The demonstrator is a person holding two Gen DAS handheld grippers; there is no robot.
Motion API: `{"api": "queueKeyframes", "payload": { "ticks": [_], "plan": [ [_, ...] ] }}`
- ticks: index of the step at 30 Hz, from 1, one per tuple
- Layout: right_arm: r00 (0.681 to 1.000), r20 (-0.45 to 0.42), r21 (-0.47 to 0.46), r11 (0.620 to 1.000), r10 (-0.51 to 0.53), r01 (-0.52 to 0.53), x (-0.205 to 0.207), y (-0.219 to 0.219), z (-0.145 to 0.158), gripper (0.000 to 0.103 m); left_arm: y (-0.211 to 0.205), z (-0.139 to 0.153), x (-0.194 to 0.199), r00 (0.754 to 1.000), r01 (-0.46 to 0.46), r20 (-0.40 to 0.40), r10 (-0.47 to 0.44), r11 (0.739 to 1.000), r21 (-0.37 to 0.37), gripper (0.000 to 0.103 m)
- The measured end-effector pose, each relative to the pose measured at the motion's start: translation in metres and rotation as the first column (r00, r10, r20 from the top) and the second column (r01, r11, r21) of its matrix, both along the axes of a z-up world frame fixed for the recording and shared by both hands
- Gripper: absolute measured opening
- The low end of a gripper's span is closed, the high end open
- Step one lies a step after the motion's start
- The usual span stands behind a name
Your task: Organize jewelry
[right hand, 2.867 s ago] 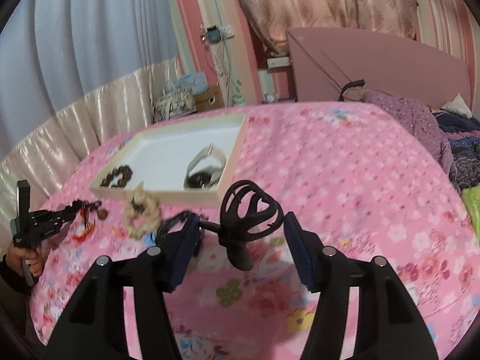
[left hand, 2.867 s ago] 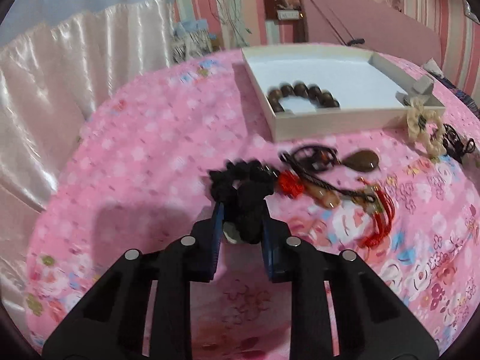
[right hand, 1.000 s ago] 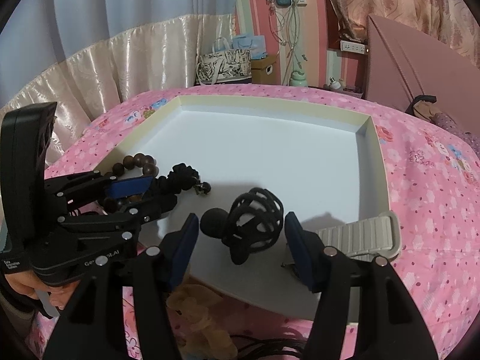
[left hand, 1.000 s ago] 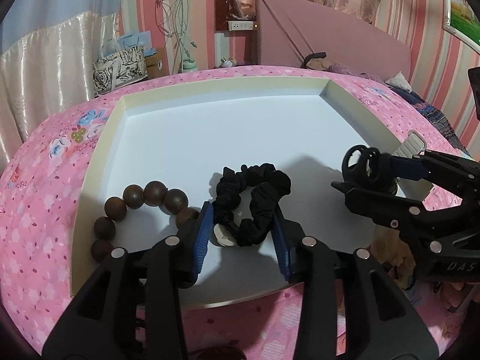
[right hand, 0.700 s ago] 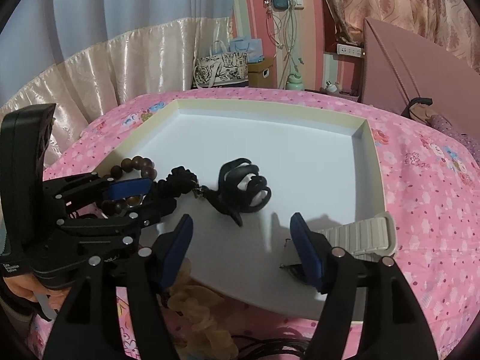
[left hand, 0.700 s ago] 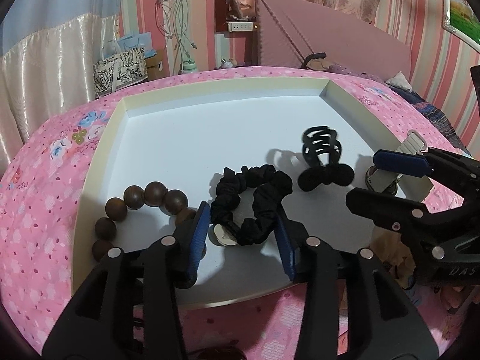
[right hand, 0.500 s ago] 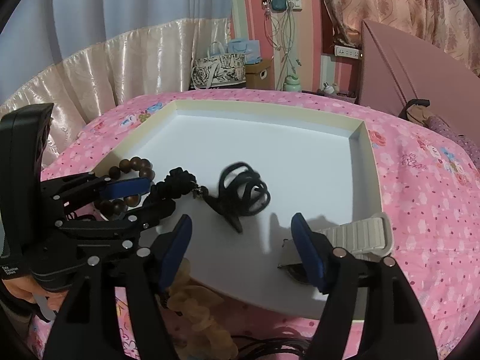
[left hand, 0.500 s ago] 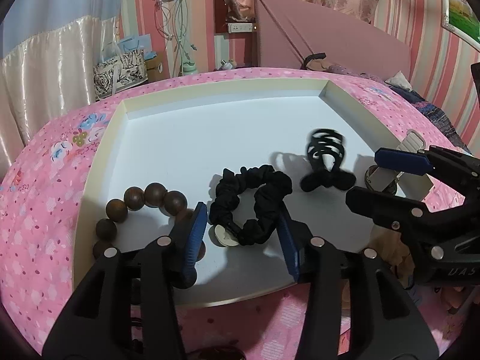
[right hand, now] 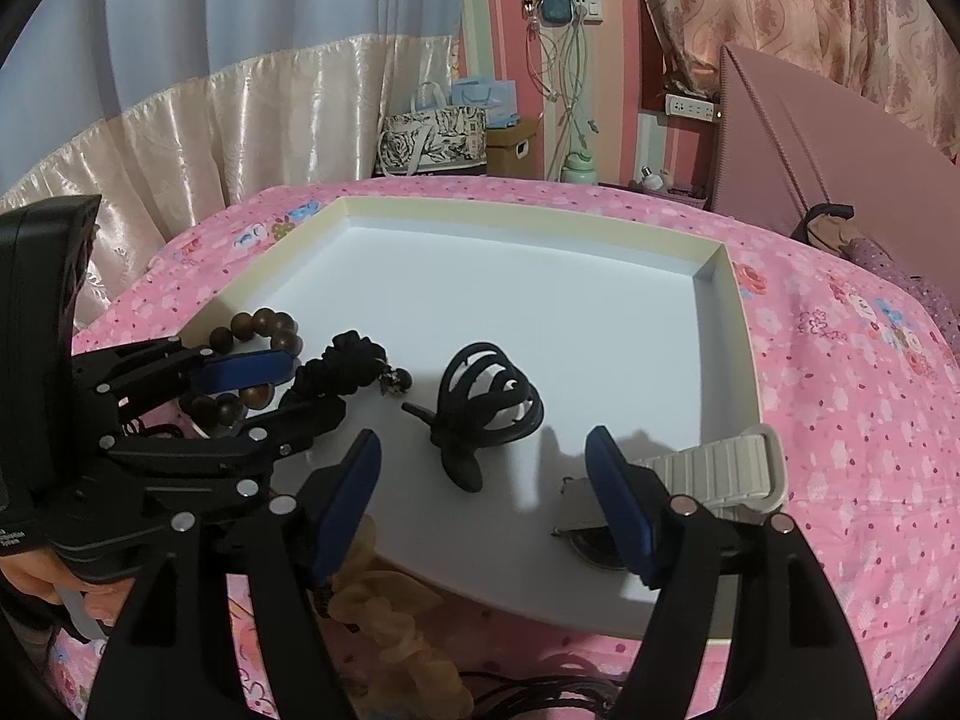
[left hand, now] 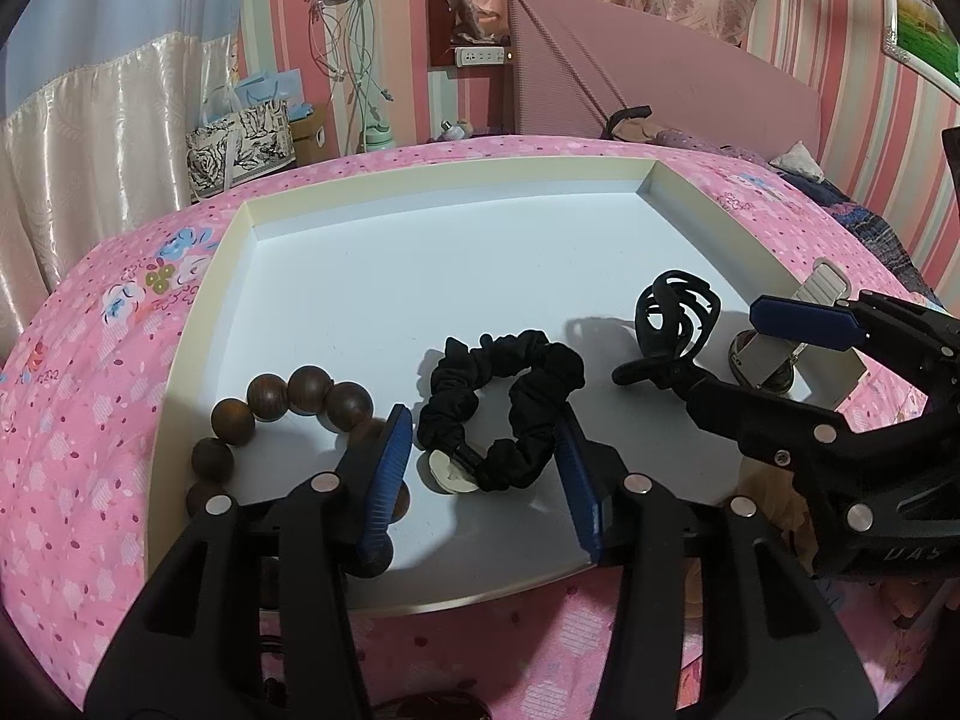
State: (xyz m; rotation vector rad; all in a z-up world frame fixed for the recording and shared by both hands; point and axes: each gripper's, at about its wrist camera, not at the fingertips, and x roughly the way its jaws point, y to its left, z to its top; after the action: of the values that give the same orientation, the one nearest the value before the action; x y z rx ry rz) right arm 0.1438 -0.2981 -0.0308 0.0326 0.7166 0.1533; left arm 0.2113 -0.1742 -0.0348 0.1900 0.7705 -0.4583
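A white tray [left hand: 420, 252] [right hand: 540, 294] lies on the pink bedspread. In it lie a brown wooden bead bracelet [left hand: 282, 402] [right hand: 258, 327], a black scrunchie [left hand: 504, 396] [right hand: 342, 369], a black claw hair clip [left hand: 675, 318] [right hand: 486, 402] and a watch with a white strap [right hand: 708, 471] [left hand: 774, 348]. My left gripper [left hand: 486, 474] [right hand: 264, 390] is open, its jaws either side of the scrunchie, which rests on the tray. My right gripper [right hand: 483, 489] [left hand: 744, 354] is open and empty, just behind the claw clip.
A cream scrunchie [right hand: 390, 630] and dark cords [right hand: 540, 690] lie on the bedspread in front of the tray. Curtains, a patterned bag [right hand: 432, 138] and a pink headboard [left hand: 630, 72] stand beyond the bed.
My right gripper opened and dropped the claw clip into the tray, then drew back. My left gripper opened off the scrunchie, which now lies in the tray.
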Motion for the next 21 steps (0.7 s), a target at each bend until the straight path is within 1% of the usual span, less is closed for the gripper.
{"api": "queueKeyframes", "payload": {
  "ticks": [21],
  "plan": [
    [1.000, -0.001, -0.010, 1.000, -0.003, 0.003, 0.0012, 0.0019, -0.0010, 0.071, 0.0001, 0.0001, -0.0006, 1.000, 0.000, 0.000, 0.000, 1.000, 0.000, 0.049]
  ]
}}
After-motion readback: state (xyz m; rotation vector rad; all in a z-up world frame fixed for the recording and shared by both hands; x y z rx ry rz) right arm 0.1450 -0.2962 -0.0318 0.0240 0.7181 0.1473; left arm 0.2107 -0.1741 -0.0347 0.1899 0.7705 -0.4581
